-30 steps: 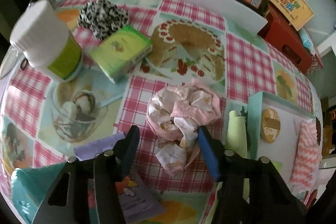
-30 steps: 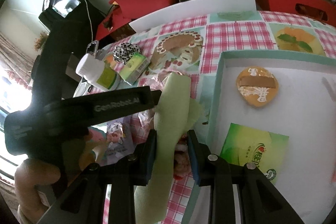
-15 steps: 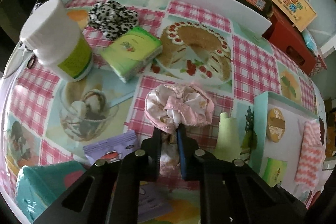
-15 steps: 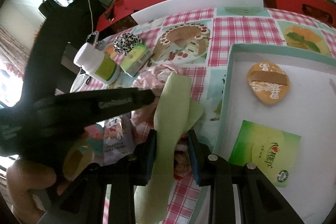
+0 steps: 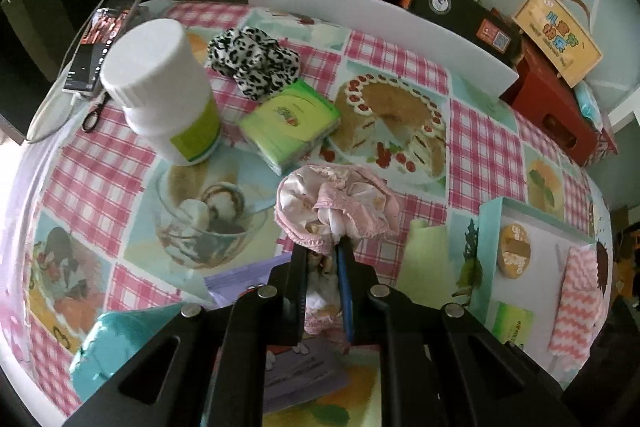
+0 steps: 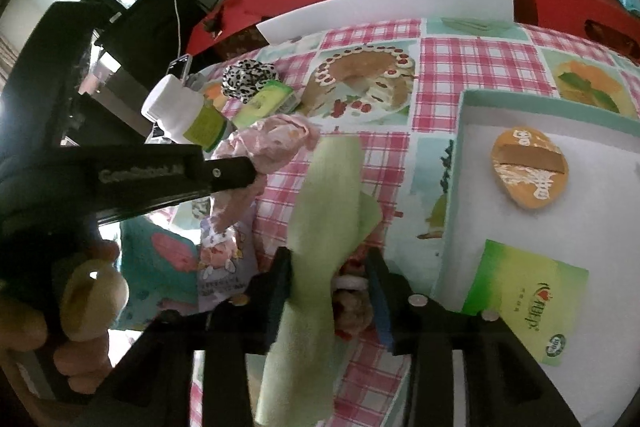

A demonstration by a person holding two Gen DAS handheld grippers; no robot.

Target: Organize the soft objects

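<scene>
My left gripper (image 5: 323, 255) is shut on a pink and white frilly scrunchie (image 5: 336, 207) and holds it just above the checked tablecloth; it also shows in the right wrist view (image 6: 276, 143). My right gripper (image 6: 330, 275) is shut on a pale green cloth (image 6: 324, 211) that stands up between its jaws, left of the teal tray (image 6: 452, 187). A leopard-print scrunchie (image 5: 254, 61) lies at the back. A green tissue pack (image 5: 290, 125) lies beside it. The tray holds an orange puff (image 6: 528, 167), a green packet (image 6: 528, 307) and a pink zigzag cloth (image 5: 576, 303).
A white bottle with a green label (image 5: 164, 87) stands at the left. A phone (image 5: 106, 35) lies at the back left edge. A purple packet (image 5: 288, 367) and a teal bag (image 5: 120, 347) lie near the front. Red and black boxes (image 5: 460, 7) and a white board line the back.
My left gripper closed on the pink scrunchie and lifted it a little. My right gripper kept its hold on the green cloth and barely moved.
</scene>
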